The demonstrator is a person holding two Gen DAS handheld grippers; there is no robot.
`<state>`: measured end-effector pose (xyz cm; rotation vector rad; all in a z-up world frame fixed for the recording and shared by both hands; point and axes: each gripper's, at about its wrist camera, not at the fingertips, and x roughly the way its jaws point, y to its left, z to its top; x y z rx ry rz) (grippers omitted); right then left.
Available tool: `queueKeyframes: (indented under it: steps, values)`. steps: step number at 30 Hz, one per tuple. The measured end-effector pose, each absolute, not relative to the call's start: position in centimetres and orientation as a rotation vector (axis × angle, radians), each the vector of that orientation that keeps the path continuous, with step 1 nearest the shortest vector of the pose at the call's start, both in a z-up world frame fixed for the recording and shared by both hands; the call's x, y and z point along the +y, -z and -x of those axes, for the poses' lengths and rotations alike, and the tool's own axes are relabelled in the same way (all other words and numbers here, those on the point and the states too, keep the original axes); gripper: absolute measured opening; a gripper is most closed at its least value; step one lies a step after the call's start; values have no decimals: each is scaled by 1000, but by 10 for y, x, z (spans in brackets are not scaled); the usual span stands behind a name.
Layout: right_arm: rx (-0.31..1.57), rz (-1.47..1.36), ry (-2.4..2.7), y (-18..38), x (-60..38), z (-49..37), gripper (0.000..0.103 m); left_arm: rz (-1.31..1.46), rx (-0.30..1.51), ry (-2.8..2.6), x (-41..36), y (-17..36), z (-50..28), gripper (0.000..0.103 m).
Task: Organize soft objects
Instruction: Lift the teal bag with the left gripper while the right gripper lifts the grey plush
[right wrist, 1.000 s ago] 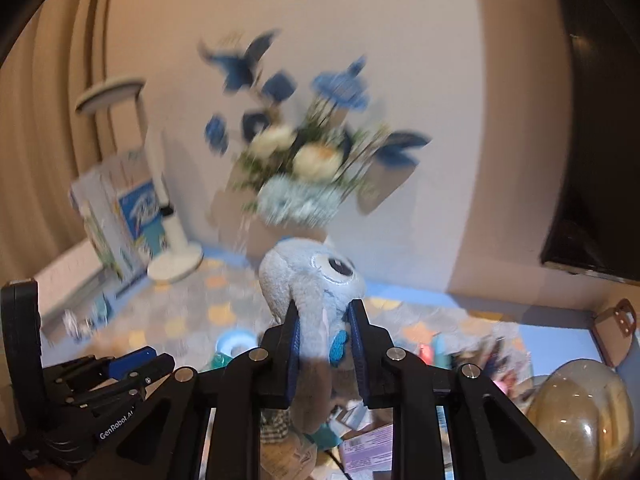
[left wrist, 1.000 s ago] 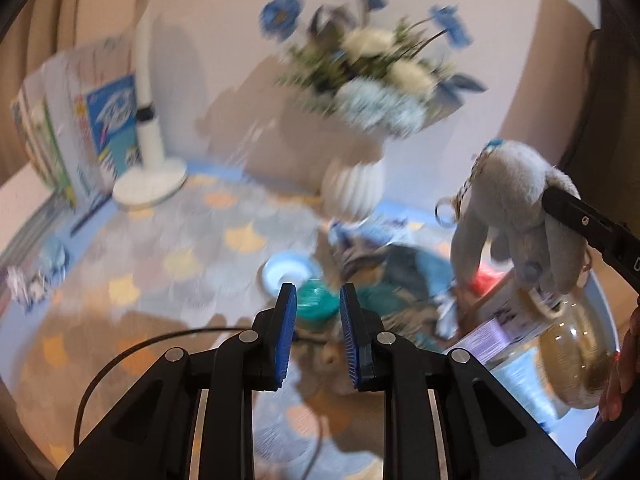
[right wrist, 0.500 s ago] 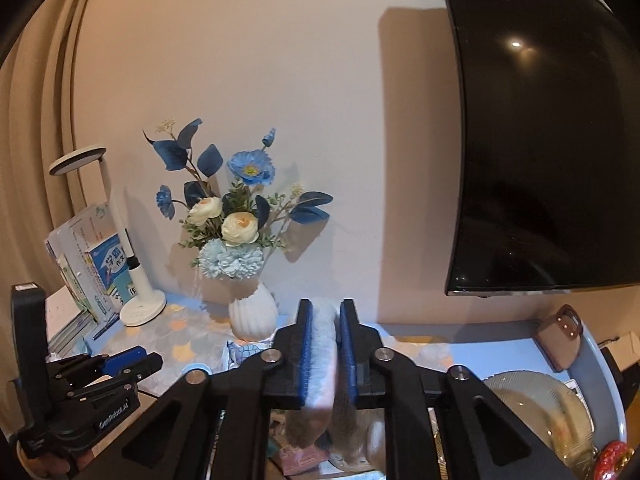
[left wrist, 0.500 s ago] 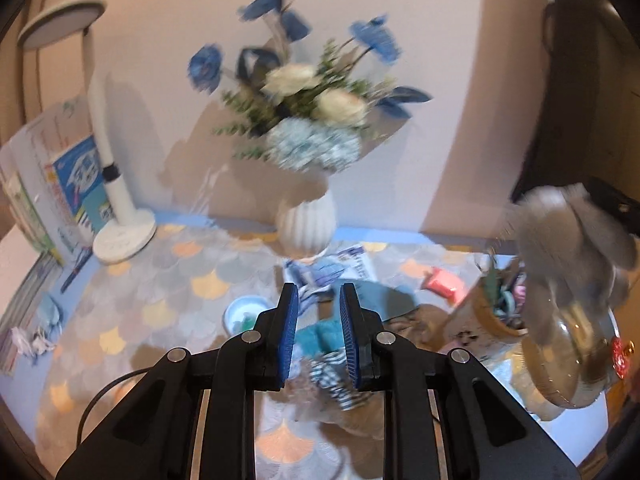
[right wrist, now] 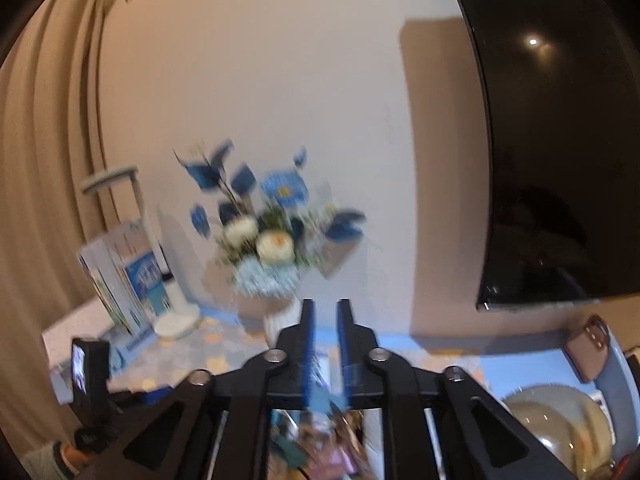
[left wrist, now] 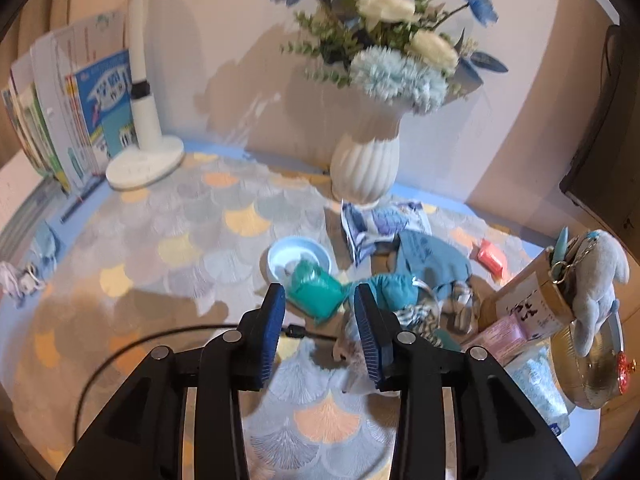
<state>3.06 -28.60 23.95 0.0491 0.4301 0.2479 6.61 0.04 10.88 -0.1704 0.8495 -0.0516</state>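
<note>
In the left wrist view my left gripper (left wrist: 320,316) is open and empty, hovering just above a pile of soft things: a green pouch (left wrist: 314,290), a teal knitted item (left wrist: 394,286), a blue cloth (left wrist: 432,260) and striped fabric (left wrist: 420,318). A grey plush toy (left wrist: 598,280) hangs over the rim of a tan container (left wrist: 524,304) at the right. My right gripper (right wrist: 325,316) is raised, pointing at the wall, its jaws slightly apart with nothing between them.
A white vase of blue and white flowers (left wrist: 366,164) stands behind the pile. A lamp base (left wrist: 146,162) and books (left wrist: 72,116) are at the left. A small blue bowl (left wrist: 298,258), a black cable (left wrist: 120,356) and a glass dome (left wrist: 592,364) lie nearby. A black screen (right wrist: 560,140) hangs at the right.
The grey plush left my right gripper and now hangs on the tan container. My right gripper opened slightly and rose. My left gripper opened and moved down toward the pile.
</note>
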Motion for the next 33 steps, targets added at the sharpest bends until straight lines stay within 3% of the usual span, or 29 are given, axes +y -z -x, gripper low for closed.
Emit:
queueKeyframes:
  steps: [1, 3, 8, 11, 13, 16, 27, 28, 33]
  values:
    - [455, -26, -245, -230, -285, -28, 45, 176, 866, 53, 0, -103, -68, 33]
    - [499, -4, -246, -211, -282, -19, 65, 188, 903, 55, 0, -91, -72, 35]
    - [629, 25, -237, -173, -275, -4, 66, 162, 935, 42, -3, -73, -84, 48]
    - [636, 59, -142, -162, -282, -4, 66, 145, 928, 45, -5, -68, -90, 50]
    - [604, 53, -54, -164, -294, -8, 67, 123, 910, 33, -6, -66, -96, 68]
    - [582, 76, 46, -163, -304, -19, 83, 73, 892, -5, -8, -56, -109, 73]
    - [745, 254, 46, -125, -296, -65, 88, 110, 948, 46, -6, -36, -132, 71]
    - [747, 275, 34, -123, -292, -65, 83, 117, 962, 53, -7, -33, -134, 58]
    - [734, 212, 11, -130, -299, -58, 67, 56, 946, 39, -20, -34, -133, 43]
